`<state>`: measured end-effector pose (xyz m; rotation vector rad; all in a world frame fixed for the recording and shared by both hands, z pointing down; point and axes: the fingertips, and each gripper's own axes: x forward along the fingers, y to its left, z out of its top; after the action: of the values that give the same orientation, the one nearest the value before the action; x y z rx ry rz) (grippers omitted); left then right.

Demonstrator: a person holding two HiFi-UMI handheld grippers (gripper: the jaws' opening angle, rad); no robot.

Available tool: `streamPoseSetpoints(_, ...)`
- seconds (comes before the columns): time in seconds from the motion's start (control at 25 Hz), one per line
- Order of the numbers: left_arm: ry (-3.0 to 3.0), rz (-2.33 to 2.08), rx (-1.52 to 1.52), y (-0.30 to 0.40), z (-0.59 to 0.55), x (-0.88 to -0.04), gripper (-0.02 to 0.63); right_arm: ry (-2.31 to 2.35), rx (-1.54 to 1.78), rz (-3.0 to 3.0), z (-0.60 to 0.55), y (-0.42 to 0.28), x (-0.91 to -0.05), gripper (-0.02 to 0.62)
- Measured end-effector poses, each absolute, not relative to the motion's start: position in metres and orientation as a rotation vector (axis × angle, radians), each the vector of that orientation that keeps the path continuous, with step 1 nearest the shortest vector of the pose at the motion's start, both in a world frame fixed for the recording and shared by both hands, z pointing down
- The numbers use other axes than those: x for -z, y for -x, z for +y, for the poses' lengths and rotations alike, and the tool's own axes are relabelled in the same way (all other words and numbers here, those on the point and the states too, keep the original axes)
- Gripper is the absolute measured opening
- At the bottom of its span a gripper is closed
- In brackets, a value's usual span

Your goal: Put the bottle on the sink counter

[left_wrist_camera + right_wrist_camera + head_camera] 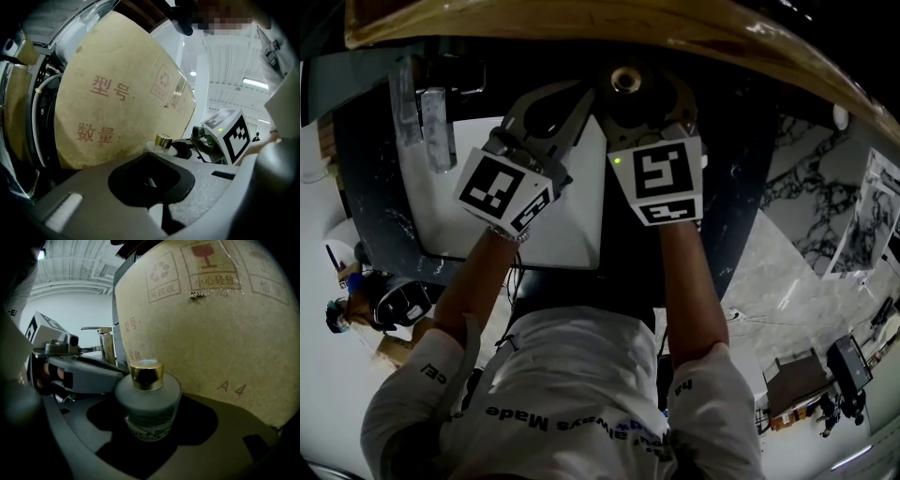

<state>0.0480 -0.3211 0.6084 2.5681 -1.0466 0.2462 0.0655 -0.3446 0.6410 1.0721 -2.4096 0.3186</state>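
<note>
Two grippers are in view on the person's side of the sink basin [572, 225], one in each hand, with the forearms reaching forward over the basin's near rim.

Left gripper [546, 111]: poised over the basin's right half. Its jaws are drawn together around an empty hollow and nothing sits between them. It appears to be idle and standing clear so as not to crowd the load.

Right gripper [630, 103]: just past the basin's right edge, toward its far end. Its jaws are clamped on the bottle [148, 401], a squat frosted-glass one with a gold cap. It is gripped around the body and kept upright, which suits setting it down on its base.

The bottle is therefore in the right gripper, over the dark counter [741, 187] that borders the basin. No view shows whether its base touches that surface. Judged from this, placement is not yet complete: the bottle needs a flat seat before the jaws let go.

Beyond the bottle, past the basin's far side, a cardboard box [211, 324] bearing fragile and recycling marks stands close behind the grippers, limiting forward room.

A metal faucet [422, 108] rises at the basin's far left, well apart from the bottle.
</note>
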Motion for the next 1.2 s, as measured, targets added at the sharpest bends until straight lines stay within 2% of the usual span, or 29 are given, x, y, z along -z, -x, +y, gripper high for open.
streamPoseSetpoints(0.84, -2.551, -1.084, -0.297, -0.042, -0.323, -0.612, 0.003, -1.047, -0.330, -2.405, -0.344, -0.062, -0.648, 0.342)
streamPoseSetpoints(0.92, -2.544, -1.097, -0.289, -0.039, -0.323, -0.608, 0.003, -1.065, -0.321, -2.416, -0.346, -0.063, -0.641, 0.362)
streamPoseSetpoints(1.2, -2.567, -1.124, -0.266, -0.032, -0.308, -0.575, 0.003, -1.127, -0.246, -2.480, -0.335, -0.069, -0.598, 0.368)
